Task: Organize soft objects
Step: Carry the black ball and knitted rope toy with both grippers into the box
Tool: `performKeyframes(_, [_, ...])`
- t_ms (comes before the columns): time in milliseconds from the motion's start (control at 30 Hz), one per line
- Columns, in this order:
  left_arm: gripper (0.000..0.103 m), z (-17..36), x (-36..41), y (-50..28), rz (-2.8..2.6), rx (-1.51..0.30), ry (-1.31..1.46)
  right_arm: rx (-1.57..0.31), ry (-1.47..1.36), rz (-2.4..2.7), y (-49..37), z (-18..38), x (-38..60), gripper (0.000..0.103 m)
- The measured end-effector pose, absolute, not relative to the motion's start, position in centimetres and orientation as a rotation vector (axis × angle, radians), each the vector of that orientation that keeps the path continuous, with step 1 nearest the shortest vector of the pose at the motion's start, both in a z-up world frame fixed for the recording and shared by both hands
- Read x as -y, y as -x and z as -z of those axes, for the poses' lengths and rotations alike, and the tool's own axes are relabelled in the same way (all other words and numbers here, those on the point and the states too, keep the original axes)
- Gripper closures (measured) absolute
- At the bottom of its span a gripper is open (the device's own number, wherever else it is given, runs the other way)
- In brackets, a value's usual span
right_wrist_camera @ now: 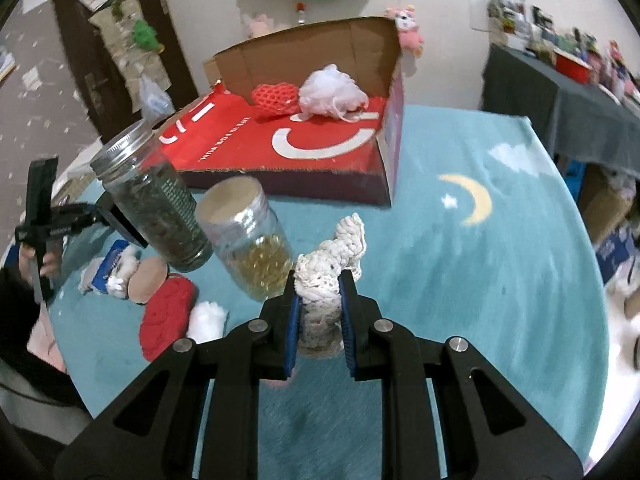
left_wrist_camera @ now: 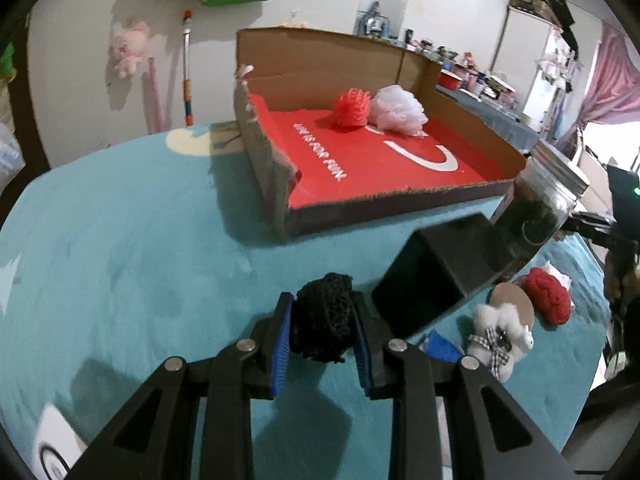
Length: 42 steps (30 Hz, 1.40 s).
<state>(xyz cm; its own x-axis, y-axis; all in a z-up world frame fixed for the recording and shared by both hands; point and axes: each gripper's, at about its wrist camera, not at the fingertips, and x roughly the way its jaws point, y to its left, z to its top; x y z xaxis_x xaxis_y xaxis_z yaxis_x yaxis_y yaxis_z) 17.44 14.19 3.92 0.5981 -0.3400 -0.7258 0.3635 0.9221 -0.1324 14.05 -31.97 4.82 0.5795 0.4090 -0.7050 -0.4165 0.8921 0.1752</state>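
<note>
My left gripper (left_wrist_camera: pixel 322 320) is shut on a black mesh ball (left_wrist_camera: pixel 322 322), held above the teal cloth short of the cardboard box (left_wrist_camera: pixel 400 204). Inside the box lie an orange mesh ball (left_wrist_camera: pixel 352 107) and a pale pink net puff (left_wrist_camera: pixel 398 110). In the right wrist view my right gripper (right_wrist_camera: pixel 318 302) is shut on a cream crocheted piece (right_wrist_camera: pixel 332 268), with the same box (right_wrist_camera: pixel 304 190) ahead holding the orange mesh ball (right_wrist_camera: pixel 276 98) and the white puff (right_wrist_camera: pixel 330 92). A red knitted piece (right_wrist_camera: pixel 166 316) and white fluff (right_wrist_camera: pixel 206 320) lie on the cloth at left.
Two glass jars stand before the box: a dark-filled one (right_wrist_camera: pixel 156 200) and one with yellow contents (right_wrist_camera: pixel 250 236). A black block (left_wrist_camera: pixel 436 268), a small white plush (left_wrist_camera: pixel 496 336) and the red knitted piece (left_wrist_camera: pixel 548 296) lie right of my left gripper. A person's hand (right_wrist_camera: pixel 48 260) shows at far left.
</note>
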Motion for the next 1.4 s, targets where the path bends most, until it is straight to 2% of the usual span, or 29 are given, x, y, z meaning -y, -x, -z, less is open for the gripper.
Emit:
performKeyframes(533, [0.074, -9.0, -11.4, -22.4, 0.533, -0.755, -0.092, -0.76, 0.105, -0.631, -20.9, -9.3, 29.4, 0.086])
performKeyframes(667, [0.074, -9.7, -9.9, -25.2, 0.501, -0.789, -0.084, -0.774, 0.11, -0.632, -23.6, -10.0, 27.7, 0.086])
performKeyframes(967, [0.074, -9.0, -7.2, -31.3, 0.4, -0.902, -0.08, -0.917, 0.13, -0.503, -31.1, -9.5, 24.4, 0.086])
performKeyframes(1200, [0.073, -7.5, -4.7, -35.3, 0.334, -0.975, -0.144, -1.059, 0.168, -0.36, -36.0, -6.6, 22.6, 0.086])
performKeyframes(1400, [0.072, -5.6, -3.9, -37.3, 0.273, -1.019, -0.183, -1.086, 0.203, -0.307, -37.8, -5.3, 21.5, 0.086])
